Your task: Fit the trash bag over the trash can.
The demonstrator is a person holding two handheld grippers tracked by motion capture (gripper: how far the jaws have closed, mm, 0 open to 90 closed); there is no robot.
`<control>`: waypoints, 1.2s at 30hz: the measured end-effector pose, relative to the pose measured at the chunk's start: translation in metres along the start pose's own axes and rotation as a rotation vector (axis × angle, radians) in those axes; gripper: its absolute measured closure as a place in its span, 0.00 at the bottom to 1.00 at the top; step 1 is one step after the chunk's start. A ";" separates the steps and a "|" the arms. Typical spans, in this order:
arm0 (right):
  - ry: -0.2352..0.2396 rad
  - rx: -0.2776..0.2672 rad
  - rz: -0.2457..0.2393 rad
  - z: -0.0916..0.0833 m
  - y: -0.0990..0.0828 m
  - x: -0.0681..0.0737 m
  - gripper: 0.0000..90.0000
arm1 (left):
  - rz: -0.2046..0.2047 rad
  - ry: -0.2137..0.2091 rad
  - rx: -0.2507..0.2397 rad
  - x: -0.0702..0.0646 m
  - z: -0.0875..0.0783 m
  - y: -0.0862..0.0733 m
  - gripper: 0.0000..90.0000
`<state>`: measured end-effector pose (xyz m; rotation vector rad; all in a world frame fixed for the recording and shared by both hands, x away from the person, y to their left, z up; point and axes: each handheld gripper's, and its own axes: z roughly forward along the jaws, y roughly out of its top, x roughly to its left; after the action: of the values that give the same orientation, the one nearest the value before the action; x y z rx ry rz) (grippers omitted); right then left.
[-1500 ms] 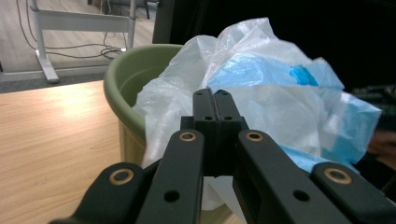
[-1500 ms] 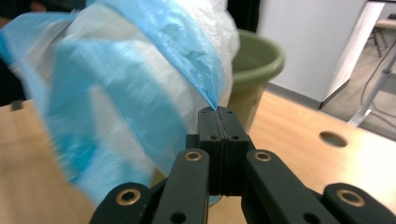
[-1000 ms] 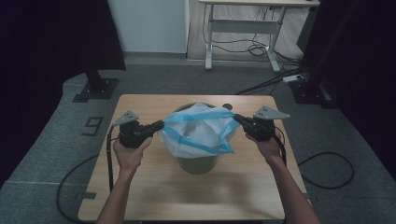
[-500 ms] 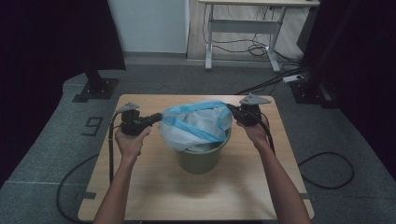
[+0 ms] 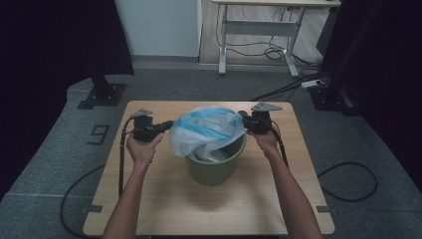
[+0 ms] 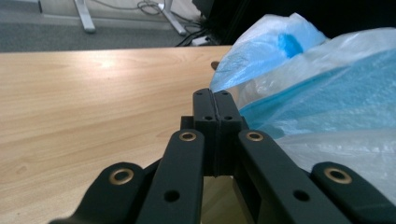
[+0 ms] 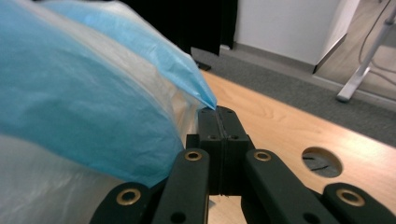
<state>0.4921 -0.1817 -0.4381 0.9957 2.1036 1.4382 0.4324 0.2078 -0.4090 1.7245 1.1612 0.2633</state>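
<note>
The bag (image 5: pixel 206 129) is thin plastic film, half clear and milky, with blue bands, wrinkled and a little shiny where light falls. The bin (image 5: pixel 215 167) looks like matt olive-green plastic with a smooth wall. The desk (image 5: pixel 164 199) is light wood with fine grain and a soft, satin finish. The fingers (image 6: pixel 215 112) are matt black plastic, with small brass-coloured metal rings at the joints. The floor (image 5: pixel 59 159) is grey carpet, rough in look.

Plastic bag (image 5: pixel 206 130): lowered, mouth now draped over the green bin (image 5: pixel 215 165) at frame centre. Left gripper (image 5: pixel 168 124) and right gripper (image 5: pixel 243 116): both drawn inward and downward, jaws clamped on bag edges.
</note>
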 end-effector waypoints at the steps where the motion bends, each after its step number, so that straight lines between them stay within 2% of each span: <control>1: 0.002 0.008 0.000 0.002 -0.001 0.000 0.98 | 0.002 0.003 0.006 -0.001 0.002 0.000 1.00; 4: 0.012 0.036 0.000 0.009 -0.006 0.002 0.99 | -0.008 -0.001 0.026 0.001 0.009 -0.001 1.00; 6: 0.028 0.041 0.022 0.013 -0.008 0.001 0.98 | -0.018 -0.005 0.035 0.003 0.012 -0.002 1.00; 15: 0.053 0.084 0.044 0.024 -0.018 0.004 0.99 | -0.009 -0.015 0.056 0.001 0.019 -0.005 1.00; 18: 0.056 0.082 0.040 0.025 -0.022 0.006 0.99 | -0.006 -0.012 0.068 0.001 0.020 -0.008 1.00; 21: 0.056 0.118 0.058 0.030 -0.027 0.006 0.99 | -0.004 0.019 0.096 0.003 0.024 -0.011 1.00; 24: 0.044 0.150 0.072 0.032 -0.036 0.003 0.99 | -0.023 -0.002 0.095 0.006 0.024 -0.016 1.00; 27: 0.043 0.142 0.071 0.030 -0.041 -0.001 0.99 | -0.006 -0.007 0.103 0.004 0.022 -0.019 1.00; 30: 0.040 0.148 0.081 0.025 -0.045 -0.004 0.99 | -0.007 -0.014 0.109 0.003 0.021 -0.022 1.00; 36: 0.052 0.149 0.080 0.017 -0.043 -0.006 0.99 | -0.006 -0.018 0.108 0.002 0.020 -0.024 1.00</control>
<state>0.4930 -0.1850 -0.4849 1.1210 2.2599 1.3746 0.4322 0.1988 -0.4387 1.8130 1.1860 0.1836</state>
